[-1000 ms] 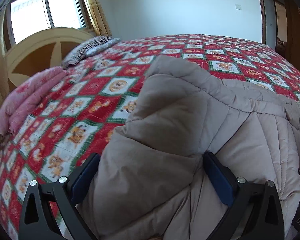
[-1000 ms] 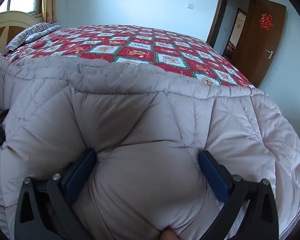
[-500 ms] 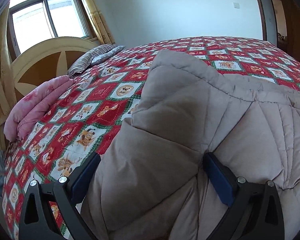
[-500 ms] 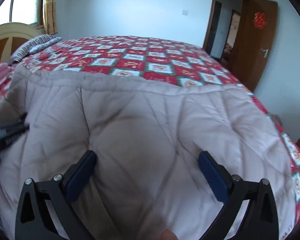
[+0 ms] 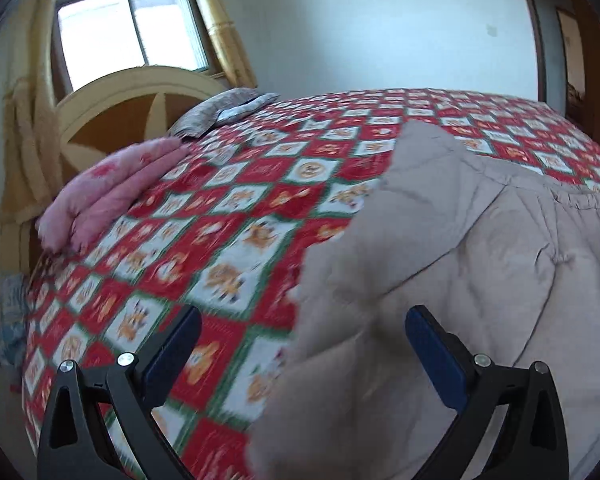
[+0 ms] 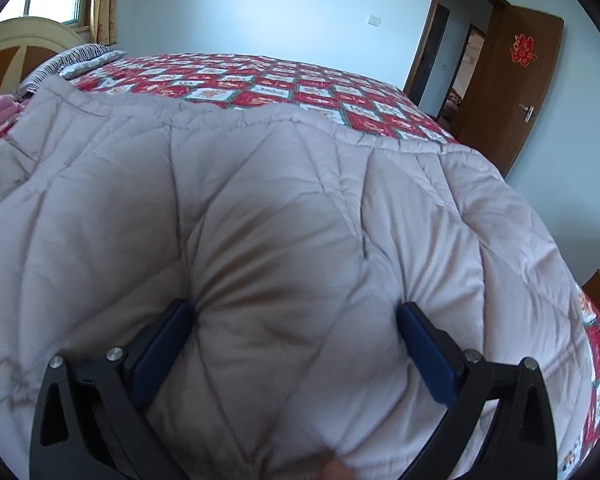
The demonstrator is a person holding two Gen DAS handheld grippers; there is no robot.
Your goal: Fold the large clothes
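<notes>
Coat (image 6: pixel 280 208), the one beige quilted one, lies across the near side of the bed (image 5: pixel 260 208). My left gripper (image 5: pixel 300 352) gapes, half over its edge; my right gripper (image 6: pixel 296 340) gapes around a bulge.

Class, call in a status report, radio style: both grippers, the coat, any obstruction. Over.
Left gripper open, coat edge between fingers. Right gripper open, padded coat bulging between fingers. Coat flat on red patterned bedspread. Pink blanket well aside. Over.
</notes>
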